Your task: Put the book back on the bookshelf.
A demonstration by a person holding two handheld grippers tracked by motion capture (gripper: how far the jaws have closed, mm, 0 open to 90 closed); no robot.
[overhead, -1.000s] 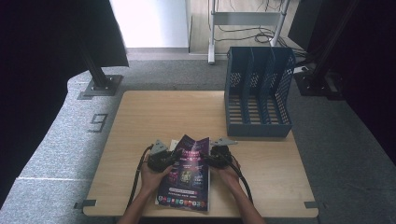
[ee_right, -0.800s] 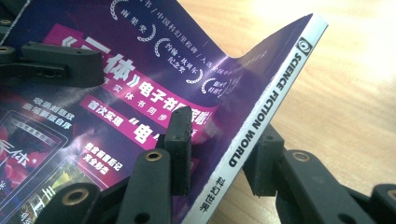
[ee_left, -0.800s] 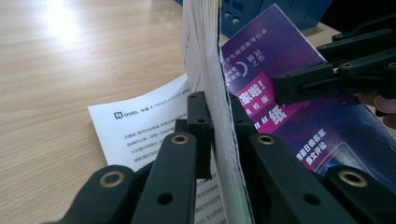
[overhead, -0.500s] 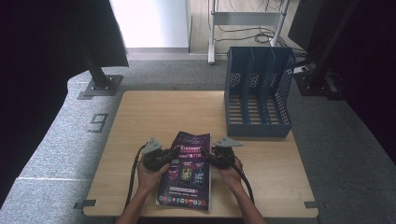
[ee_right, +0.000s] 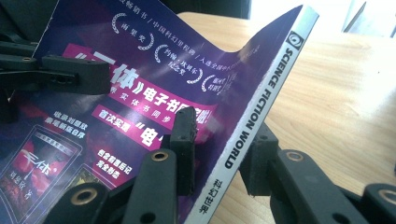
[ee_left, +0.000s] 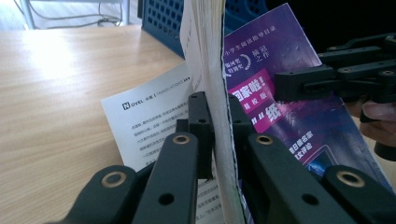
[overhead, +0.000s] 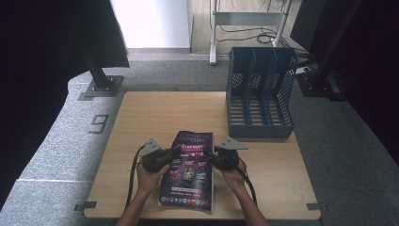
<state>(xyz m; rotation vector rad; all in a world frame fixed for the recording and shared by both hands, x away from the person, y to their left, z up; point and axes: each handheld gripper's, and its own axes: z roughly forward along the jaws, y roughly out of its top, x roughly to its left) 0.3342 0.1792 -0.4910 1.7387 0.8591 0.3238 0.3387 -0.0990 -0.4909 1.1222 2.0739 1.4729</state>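
A purple science-fiction magazine [overhead: 190,181] is held between my two grippers near the table's front edge, its far end raised off the wood. My left gripper [overhead: 175,153] is shut on the open page edge; in the left gripper view its pads [ee_left: 201,121] pinch the stack of pages of the magazine [ee_left: 280,93]. My right gripper [overhead: 207,154] straddles the white spine. Its jaws have just been closing, and its pads [ee_right: 187,135] press the cover and back of the magazine [ee_right: 140,70]. The cover bows between the two grips.
A blue slotted file rack [overhead: 259,94] stands at the table's back right. Bare wooden tabletop [overhead: 164,113] stretches beyond the magazine and to its left. Stand bases and cables sit on the grey floor behind the table.
The cover, flared up at its far left corner a second ago, now lies smooth. Both hands and the magazine's far end have risen slightly.
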